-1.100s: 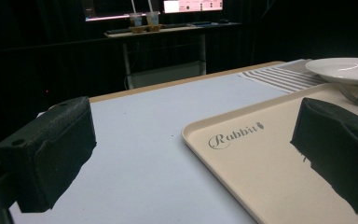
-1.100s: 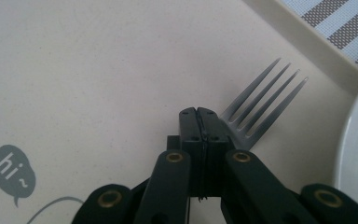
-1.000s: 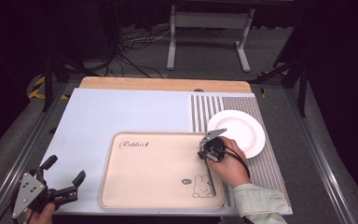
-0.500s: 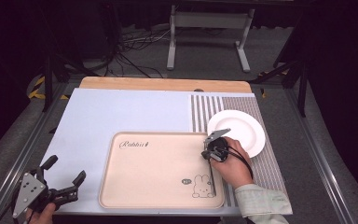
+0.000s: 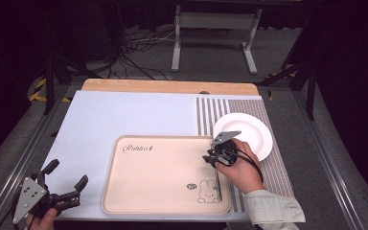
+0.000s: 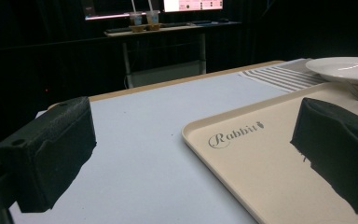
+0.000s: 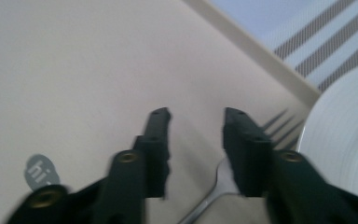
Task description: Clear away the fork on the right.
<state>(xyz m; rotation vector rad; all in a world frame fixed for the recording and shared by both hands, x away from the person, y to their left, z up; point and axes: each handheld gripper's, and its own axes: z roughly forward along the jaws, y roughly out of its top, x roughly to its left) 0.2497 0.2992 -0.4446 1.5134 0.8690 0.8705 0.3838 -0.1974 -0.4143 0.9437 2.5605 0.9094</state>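
Left tool (image 5: 66,192), one: resting at the near left corner of the desk (image 5: 124,120), jaws standing wide apart with nothing between them; judged to be idling clear of the work while the other hand is acting; in the left gripper view its two black pads (image 6: 46,154) are framing bare desk and the tray's corner.

Tray (image 5: 139,191), one: beige, printed "Rabbit" with a small rabbit drawing, lying flat on the near middle of the desk; judged to be serving as the setting surface for cutlery.

Fork (image 7: 223,179), one: metal, lying on the tray along its right edge, tines pointing toward the plate; placed, by my reading, as a place setting beside the dish.

Right tool (image 5: 215,155), one: hovering over the tray's right edge just above the fork; its jaws have just been opening and are now parted, the fork's neck lying between and below them, the pads not pressing on it; judged to be letting the fork go.

Plate (image 5: 251,129), one: white, empty, sitting on the striped mat (image 5: 211,112) just beside the tray's far right corner.

Striped mat, one: covering the right strip of the desk.
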